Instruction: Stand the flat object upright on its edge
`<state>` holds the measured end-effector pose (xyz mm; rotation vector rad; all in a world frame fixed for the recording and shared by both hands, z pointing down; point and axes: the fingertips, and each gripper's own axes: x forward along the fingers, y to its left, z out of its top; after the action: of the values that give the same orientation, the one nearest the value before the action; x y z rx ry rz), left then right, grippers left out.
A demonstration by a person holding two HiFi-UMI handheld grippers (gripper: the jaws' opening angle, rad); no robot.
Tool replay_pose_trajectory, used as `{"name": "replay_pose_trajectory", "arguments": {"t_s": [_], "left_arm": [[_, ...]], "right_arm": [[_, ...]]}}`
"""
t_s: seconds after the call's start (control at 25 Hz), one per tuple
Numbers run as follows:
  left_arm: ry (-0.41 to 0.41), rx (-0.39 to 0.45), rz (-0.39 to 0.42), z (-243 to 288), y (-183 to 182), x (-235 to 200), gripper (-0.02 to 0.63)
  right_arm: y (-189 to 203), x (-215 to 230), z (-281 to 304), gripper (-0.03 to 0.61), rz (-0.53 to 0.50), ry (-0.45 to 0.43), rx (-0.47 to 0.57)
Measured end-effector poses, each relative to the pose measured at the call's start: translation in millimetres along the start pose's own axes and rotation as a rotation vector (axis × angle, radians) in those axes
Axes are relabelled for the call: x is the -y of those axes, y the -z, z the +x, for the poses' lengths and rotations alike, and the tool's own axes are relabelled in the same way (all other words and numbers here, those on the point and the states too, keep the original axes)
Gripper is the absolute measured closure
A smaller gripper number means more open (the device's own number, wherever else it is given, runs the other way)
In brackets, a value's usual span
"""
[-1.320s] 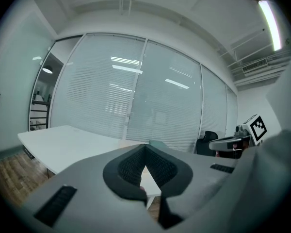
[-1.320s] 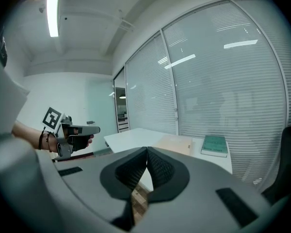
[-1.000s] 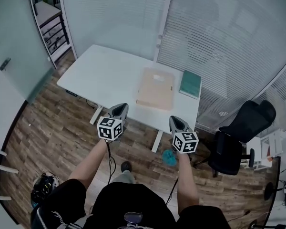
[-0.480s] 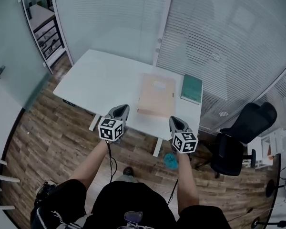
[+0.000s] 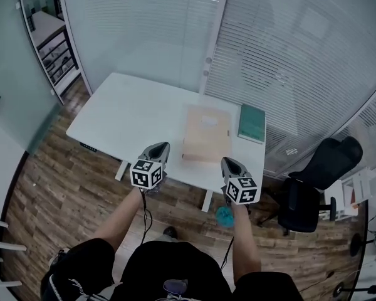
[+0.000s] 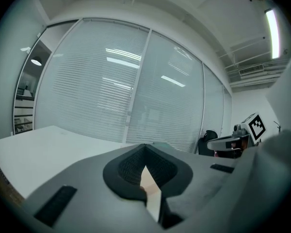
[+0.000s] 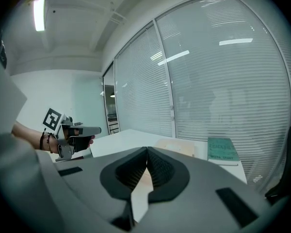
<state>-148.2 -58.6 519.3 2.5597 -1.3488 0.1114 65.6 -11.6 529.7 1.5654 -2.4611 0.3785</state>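
Closest to the person, the left tool (image 5: 157, 147) and right tool (image 5: 228, 162) hang empty with jaws together, just short of the white bench (image 5: 131, 115), where a tan folder (image 5: 205, 132) lies flat, a green book (image 5: 252, 123) flat just beside it at the right end.

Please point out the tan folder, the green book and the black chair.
tan folder (image 5: 205, 135): head view, middle of its cover.
green book (image 5: 252, 123): head view, middle of its cover.
black chair (image 5: 299, 200): head view, its seat.
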Motion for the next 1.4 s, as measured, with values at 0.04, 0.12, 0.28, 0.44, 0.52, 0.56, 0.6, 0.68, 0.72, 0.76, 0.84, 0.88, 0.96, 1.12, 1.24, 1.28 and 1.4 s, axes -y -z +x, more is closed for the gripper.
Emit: {"name": "replay_pose_trajectory", "arguments": {"t_s": [0.04,0.12,0.28,0.44,0.52,0.56,0.6,0.68,0.72,0.76,0.84,0.88,0.96,1.12,1.24,1.28,1.4], "left_arm": [[0.001,0.001,-0.001,1.3,0.0,-3.0,0.594],[0.003,0.002,-0.003,3.4,-0.4,-8.7,0.594],[0.004,0.004,-0.008,6.0,-1.2,-18.2,0.594],[0.003,0.009,-0.008,8.4,-1.4,-25.2,0.594],[0.0,0.011,-0.012,8.0,-1.2,-28.6,0.594],[-0.001,0.01,-0.012,8.5,-1.0,-30.0,0.594],[-0.001,0.007,-0.011,9.2,-0.7,-31.2,0.594],[-0.002,0.001,-0.007,9.8,0.3,-34.3,0.594],[-0.004,-0.002,-0.007,9.7,0.4,-36.3,0.594],[-0.007,-0.003,-0.007,9.9,0.1,-38.9,0.594],[-0.012,-0.002,-0.007,11.9,-1.0,-44.6,0.594],[-0.015,-0.002,-0.007,13.6,-1.3,-47.1,0.594],[-0.018,-0.003,-0.008,17.5,-1.8,-51.2,0.594],[-0.021,-0.004,-0.005,28.9,-5.4,-59.8,0.594],[-0.019,-0.01,-0.002,41.4,-6.4,-65.8,0.594],[-0.018,-0.011,-0.001,45.9,-6.7,-67.4,0.594],[-0.017,-0.013,-0.002,62.3,-8.3,-73.9,0.594]], "right_arm": [[-0.5,-0.5,2.5,0.557,-0.001,0.003,0.0],[-1.9,-1.8,6.4,0.557,-0.005,0.007,0.0],[-3.4,-2.9,12.9,0.557,-0.009,0.014,-0.003],[-3.7,-3.5,19.6,0.557,-0.01,0.016,0.0],[-3.7,-5.3,22.6,0.557,-0.012,0.012,0.001],[-3.7,-5.5,24.5,0.557,-0.013,0.011,-0.001],[-3.9,-5.2,26.5,0.557,-0.012,0.01,-0.002],[-4.9,-5.0,30.6,0.557,-0.01,0.009,-0.002],[-5.7,-5.3,32.9,0.557,-0.009,0.008,-0.001],[-6.9,-5.8,35.6,0.557,-0.008,0.006,0.0],[-9.1,-6.4,42.4,0.557,-0.008,0.0,0.002],[-9.7,-6.1,45.8,0.557,-0.008,-0.003,0.002],[-10.9,-4.3,52.0,0.557,-0.01,-0.007,0.001],[-16.0,2.7,66.2,0.557,-0.008,-0.011,0.007],[-17.2,10.7,77.7,0.557,-0.004,-0.011,0.005],[-17.3,13.8,81.3,0.557,-0.002,-0.01,0.004],[-18.3,24.5,94.0,0.557,0.005,-0.008,0.003]]}}
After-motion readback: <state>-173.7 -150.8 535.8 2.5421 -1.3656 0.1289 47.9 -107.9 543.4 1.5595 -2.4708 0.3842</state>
